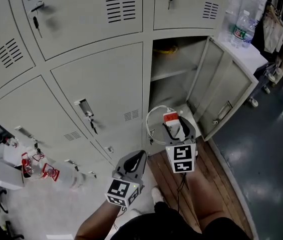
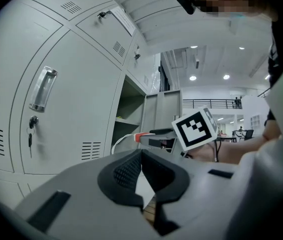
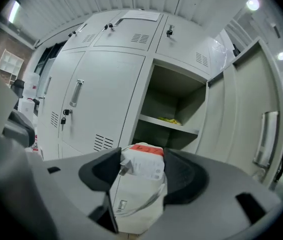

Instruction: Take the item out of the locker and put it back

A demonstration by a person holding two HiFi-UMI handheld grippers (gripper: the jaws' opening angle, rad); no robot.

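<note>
**Ana:** In the head view, where is the thing?

**Ben:** The right tongs (image 1: 177, 130) squeeze a white charger (image 1: 171, 118) just outside the open locker (image 1: 169, 90). Its white cord (image 1: 150, 121) hangs in a loop. I think the loop could catch on the locker door (image 1: 224, 89) on the way in.

**Ana:** And the left gripper view?

**Ben:** The left tongs (image 2: 141, 156) are pressed together on nothing. They can't help if the charger slips.

**Ana:** The right gripper view?

**Ben:** Only the charger's top part sits between the tongs. A bump on the shelf (image 3: 169, 125) might knock it loose.
</note>
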